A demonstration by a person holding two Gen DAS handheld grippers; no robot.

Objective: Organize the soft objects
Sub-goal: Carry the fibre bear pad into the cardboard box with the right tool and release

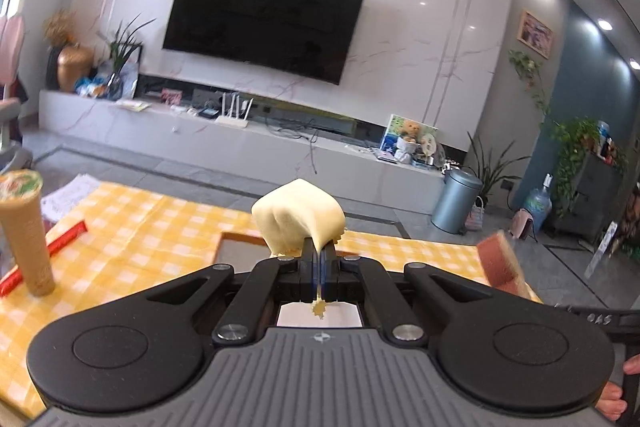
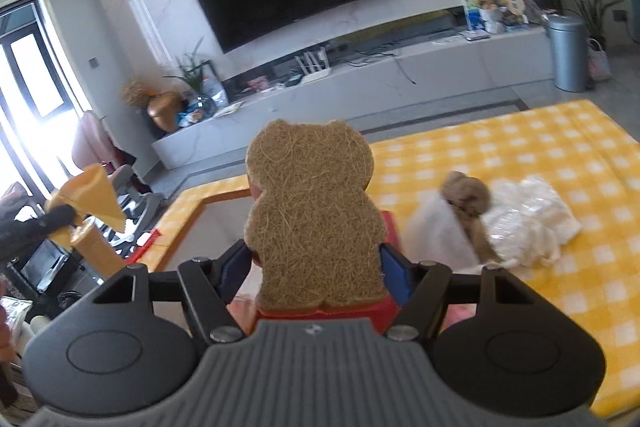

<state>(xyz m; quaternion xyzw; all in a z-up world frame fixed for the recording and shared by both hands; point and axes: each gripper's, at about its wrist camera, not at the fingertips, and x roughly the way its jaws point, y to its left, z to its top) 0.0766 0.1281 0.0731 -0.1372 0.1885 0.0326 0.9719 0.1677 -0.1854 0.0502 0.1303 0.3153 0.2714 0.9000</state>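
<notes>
My left gripper (image 1: pixel 319 247) is shut on a pale yellow cloth (image 1: pixel 298 217) that bunches up above the fingertips, held over the yellow checked table (image 1: pixel 132 227). My right gripper (image 2: pixel 316 259) is shut on a bear-shaped brown sponge (image 2: pixel 312 211) with a red underside, held above a wood-rimmed box opening (image 2: pixel 208 211). The sponge also shows at the right in the left wrist view (image 1: pixel 500 263). The yellow cloth shows at the left in the right wrist view (image 2: pixel 94 195).
A tall beige cone cup (image 1: pixel 28 239) and a red ruler (image 1: pixel 60 239) stand at the table's left. A brown plush toy (image 2: pixel 468 203), a white cloth (image 2: pixel 436 235) and crumpled white plastic (image 2: pixel 536 215) lie on the table to the right. A TV wall is beyond.
</notes>
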